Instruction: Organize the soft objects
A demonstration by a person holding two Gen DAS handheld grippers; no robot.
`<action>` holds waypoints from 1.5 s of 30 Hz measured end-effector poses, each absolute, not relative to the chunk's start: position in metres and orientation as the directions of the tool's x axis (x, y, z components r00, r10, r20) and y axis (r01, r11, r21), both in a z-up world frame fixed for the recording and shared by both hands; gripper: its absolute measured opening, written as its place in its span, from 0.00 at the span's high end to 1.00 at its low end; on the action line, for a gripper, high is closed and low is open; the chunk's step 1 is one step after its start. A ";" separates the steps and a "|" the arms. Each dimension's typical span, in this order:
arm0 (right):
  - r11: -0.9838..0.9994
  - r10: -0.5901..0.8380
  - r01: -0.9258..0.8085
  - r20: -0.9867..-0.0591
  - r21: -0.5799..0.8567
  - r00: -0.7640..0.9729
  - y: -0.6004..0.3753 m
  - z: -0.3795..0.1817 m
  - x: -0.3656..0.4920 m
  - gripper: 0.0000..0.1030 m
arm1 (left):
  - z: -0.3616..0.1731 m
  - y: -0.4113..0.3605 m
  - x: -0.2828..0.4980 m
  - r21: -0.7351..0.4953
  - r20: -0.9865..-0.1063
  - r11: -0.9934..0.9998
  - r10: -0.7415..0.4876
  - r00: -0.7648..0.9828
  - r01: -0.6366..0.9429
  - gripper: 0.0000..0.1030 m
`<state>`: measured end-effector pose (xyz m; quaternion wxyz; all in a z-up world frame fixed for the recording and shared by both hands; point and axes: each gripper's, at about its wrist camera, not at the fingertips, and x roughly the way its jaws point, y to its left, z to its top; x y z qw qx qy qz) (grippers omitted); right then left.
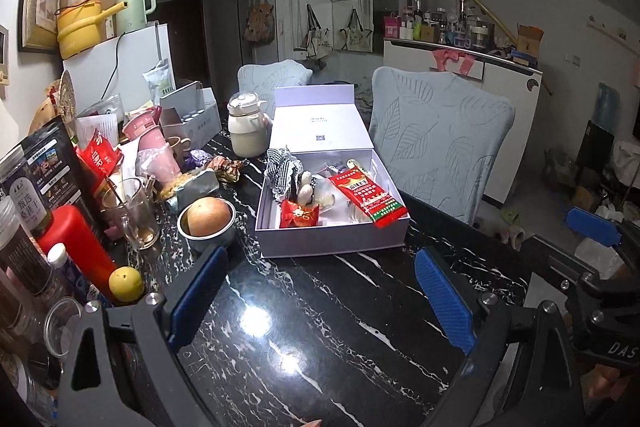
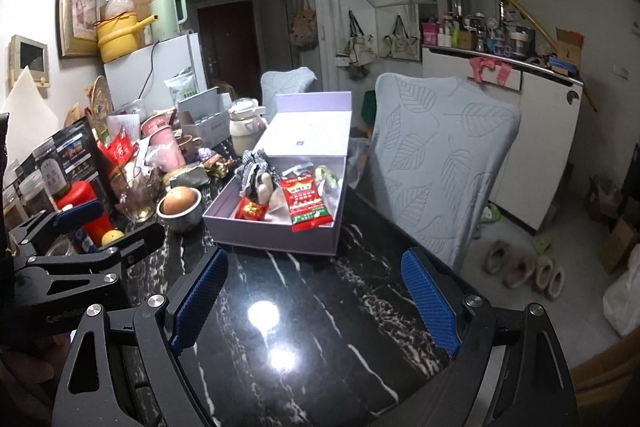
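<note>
An open lavender-white gift box (image 1: 332, 241) (image 2: 276, 241) stands on the black marble table with its lid tipped up behind it. Inside lie a striped black-and-white cloth (image 1: 282, 167) (image 2: 252, 167), a long red snack packet (image 1: 370, 201) (image 2: 306, 203), a small red packet (image 1: 299, 217) (image 2: 250, 213) and a small white figure (image 1: 306, 191). My left gripper (image 1: 320, 293) hovers open over the bare table in front of the box, nothing between its blue pads. My right gripper (image 2: 316, 301) is open and empty too, just right of the left one.
Clutter fills the table's left side: a steel bowl holding a round fruit (image 1: 208, 217), a glass mug (image 1: 128, 213), a red bottle (image 1: 76, 241), a lemon (image 1: 126, 283), a cream teapot (image 1: 246, 131). A leaf-patterned chair (image 1: 436, 143) stands at the right edge.
</note>
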<state>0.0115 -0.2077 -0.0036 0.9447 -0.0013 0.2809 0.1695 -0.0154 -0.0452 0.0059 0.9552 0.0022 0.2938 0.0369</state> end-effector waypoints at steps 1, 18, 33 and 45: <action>0.942 0.320 -0.323 -0.532 0.092 0.784 -0.208 -0.004 0.012 0.13 | 0.006 -0.045 -0.015 0.026 -0.562 0.997 0.071 0.824 -0.068 0.07; 0.944 0.317 -0.315 -0.549 0.101 0.773 -0.207 -0.005 0.018 0.13 | 0.001 -0.045 -0.008 0.032 -0.581 0.998 0.060 0.812 -0.051 0.07; 0.948 0.306 -0.302 -0.560 0.104 0.770 -0.206 -0.010 0.024 0.13 | -0.001 -0.046 -0.003 0.034 -0.594 0.999 0.046 0.803 -0.031 0.07; 0.953 0.288 -0.287 -0.567 0.094 0.772 -0.208 -0.010 0.026 0.13 | -0.004 -0.049 0.000 0.040 -0.601 0.999 0.041 0.798 -0.021 0.07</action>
